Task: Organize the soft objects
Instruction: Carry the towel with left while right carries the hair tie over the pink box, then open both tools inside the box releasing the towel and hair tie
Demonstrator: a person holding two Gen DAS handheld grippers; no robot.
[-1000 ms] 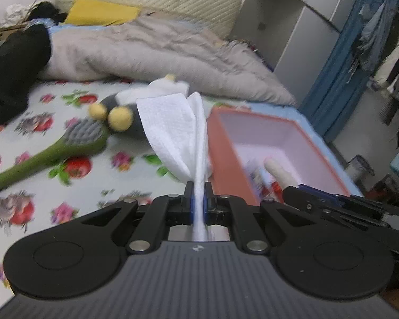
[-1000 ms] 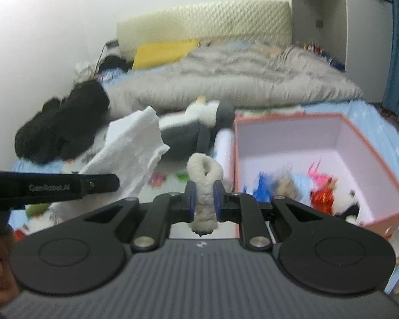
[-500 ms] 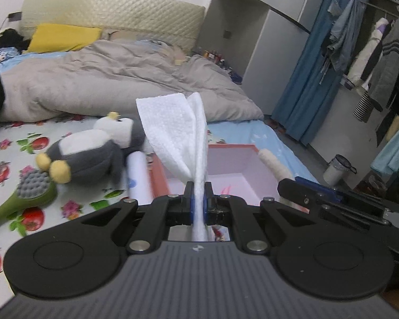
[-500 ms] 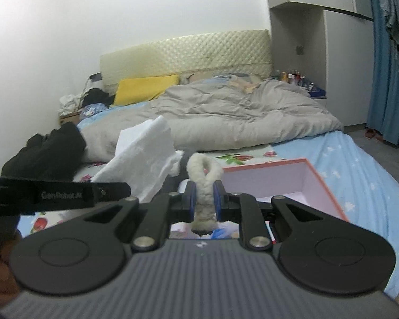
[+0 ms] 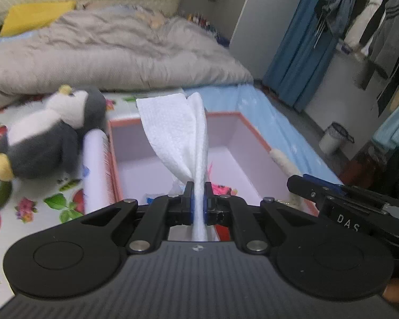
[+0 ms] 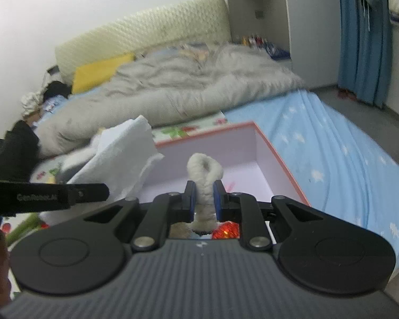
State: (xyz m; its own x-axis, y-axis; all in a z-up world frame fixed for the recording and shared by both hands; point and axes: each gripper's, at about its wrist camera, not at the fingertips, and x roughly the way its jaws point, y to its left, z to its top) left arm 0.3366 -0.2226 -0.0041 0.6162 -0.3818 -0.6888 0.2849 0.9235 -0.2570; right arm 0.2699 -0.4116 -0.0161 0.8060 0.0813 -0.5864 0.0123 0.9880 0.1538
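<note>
While small toys lie in the box (image 5: pixel 255 133), left claw (image 5: pixel 198 199) grips tissue (image 5: pixel 178 133), right claw (image 6: pixel 202 199) fuzzy loop (image 6: pixel 204 170).

Lighting: soft, even indoor light, faint shadows. Glare: bright white wall (image 6: pixel 66 13), upper left. Blur: motion-smeared quilt (image 6: pixel 173 85). Distortion: strong fisheye bending at edges.

— What does the left gripper (image 5: pixel 198 199) look like up close?

— Matte black linkage arms, silver round screws at the pivots, two large round discs on either side, blue pads lining the fingers (image 5: pixel 190 199). Behind sits a dark grey ribbed body with a small white mark at its centre.

— And the right gripper (image 6: pixel 204 199)?

— Same build: black arms, silver screws, blue finger pads, grey ribbed housing. Seen from the other camera, its side carries white letters "DAS". The left one's side reads roughly "GenRobot", blurred.

— Any skin?

— Bare fingers show at the frame edges.
</note>
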